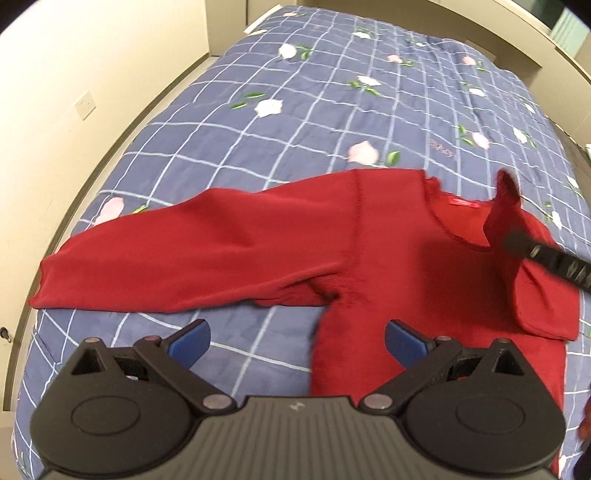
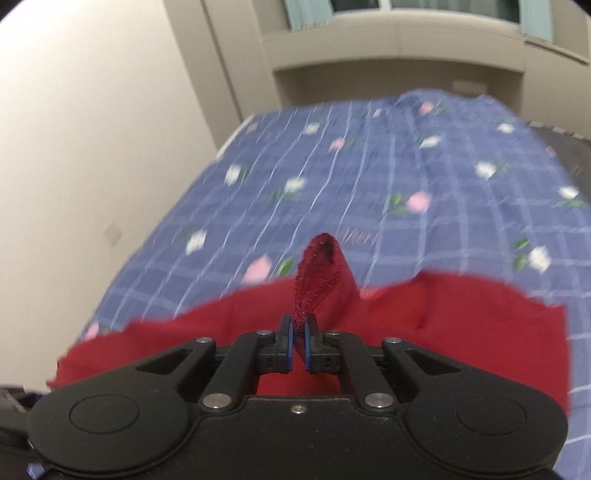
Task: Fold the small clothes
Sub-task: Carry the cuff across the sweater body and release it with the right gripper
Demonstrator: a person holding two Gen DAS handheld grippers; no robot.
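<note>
right wrist: sweater cuff (image 2: 319,273) between tongs (image 2: 299,341)

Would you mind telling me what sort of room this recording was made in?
Most likely a bedroom: a bed with a blue checked floral quilt fills the view, a window with curtains sits behind, and a red sweater lies spread out.

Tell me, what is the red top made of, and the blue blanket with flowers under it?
The red top looks like soft knit fabric, matte and a bit fuzzy; the hem pinched in the right gripper shows looped stitching. The blue blanket looks like thin woven cotton, printed with flowers, though that's a guess.
</note>
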